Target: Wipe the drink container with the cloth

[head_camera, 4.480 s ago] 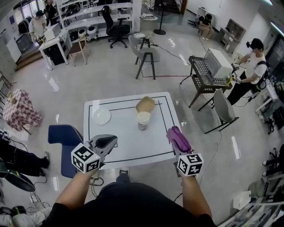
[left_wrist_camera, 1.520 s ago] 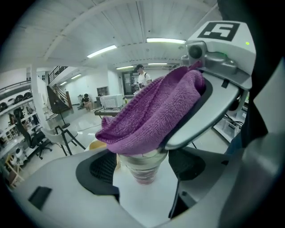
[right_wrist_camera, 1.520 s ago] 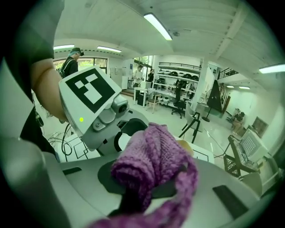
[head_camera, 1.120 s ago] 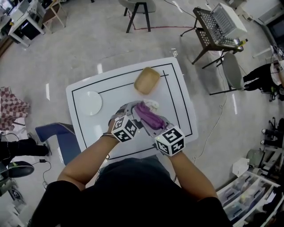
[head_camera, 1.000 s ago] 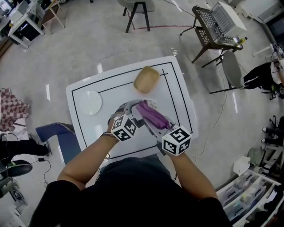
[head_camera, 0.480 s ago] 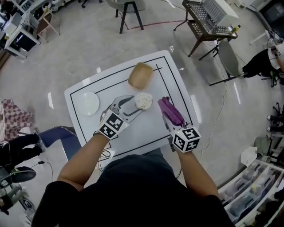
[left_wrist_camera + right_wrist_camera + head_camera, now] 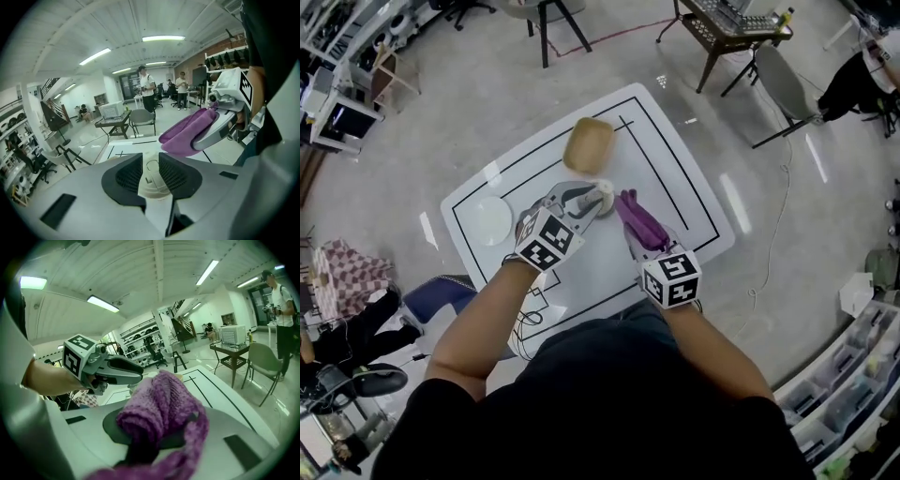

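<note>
The drink container [image 7: 605, 192] is a pale lidded cup standing on the white table [image 7: 694, 202]. My left gripper [image 7: 596, 197] reaches it from the left, its jaws closing round it. In the left gripper view the cup [image 7: 152, 180] fills the gap of that gripper [image 7: 150, 160], and the dark pads lie against its sides. My right gripper [image 7: 630, 208] is shut on a purple cloth [image 7: 645, 225] and hovers just right of the cup. The cloth [image 7: 157, 408] bulges out of the right gripper [image 7: 154, 430] and hides its pads.
A tan wooden bowl [image 7: 588, 143] sits on the table behind the cup. A white plate [image 7: 494, 220] lies at the table's left. A chair [image 7: 783, 84] and a metal cart stand on the floor beyond the table's right side.
The left gripper, wide open beside the cup half a second ago, has drawn its jaws in round it. The right gripper with the cloth has come back in close to the cup.
</note>
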The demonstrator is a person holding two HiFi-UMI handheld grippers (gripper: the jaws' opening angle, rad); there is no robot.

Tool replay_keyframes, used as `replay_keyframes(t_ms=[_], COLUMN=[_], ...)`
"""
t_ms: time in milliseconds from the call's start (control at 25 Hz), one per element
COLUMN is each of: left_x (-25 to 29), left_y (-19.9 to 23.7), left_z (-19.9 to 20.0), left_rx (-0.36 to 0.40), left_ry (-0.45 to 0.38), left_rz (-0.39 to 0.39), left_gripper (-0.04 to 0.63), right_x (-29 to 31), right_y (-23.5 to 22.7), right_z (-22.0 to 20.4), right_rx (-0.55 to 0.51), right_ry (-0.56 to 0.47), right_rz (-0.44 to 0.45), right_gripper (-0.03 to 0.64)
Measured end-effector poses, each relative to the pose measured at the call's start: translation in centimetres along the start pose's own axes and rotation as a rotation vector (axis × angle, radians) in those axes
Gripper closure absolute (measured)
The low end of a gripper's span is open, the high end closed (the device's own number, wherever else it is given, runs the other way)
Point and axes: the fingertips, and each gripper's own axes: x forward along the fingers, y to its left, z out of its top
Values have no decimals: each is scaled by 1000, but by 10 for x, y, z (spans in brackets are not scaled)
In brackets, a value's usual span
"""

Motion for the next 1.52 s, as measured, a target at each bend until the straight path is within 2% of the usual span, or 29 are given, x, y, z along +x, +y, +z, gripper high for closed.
replay_keyframes(t_ms=[80, 160, 440, 800, 1080, 1320, 1520], left_x=[8, 12, 14, 16, 16, 19, 19], left_y=[-6, -11, -18, -19, -18, -18, -17], left_z=[-2, -2, 0, -4, -5, -1, -6], left_rx=[16, 0, -18, -62, -106, -143, -85], left_ry=[6, -6, -58, -87, -102, -117, -128], left_rz=[-24, -39, -83, -134, -153, -152, -152], left_gripper=[472, 505, 563, 563, 563, 563, 563], right_x=[5, 10, 26, 52, 74, 101, 115], right_y=[1, 2, 20, 25, 3, -18, -24], right_z=[-6, -11, -26, -50, -75, -118, -136], right_rx=[12, 16, -57, -130, -197, -246, -251], right_ry=[-3, -8, -15, -7, 109, 280, 340], right_rz=[-3, -2, 0, -29, -81, -81, -77], right_gripper=[535, 535, 534, 534, 534, 532, 532])
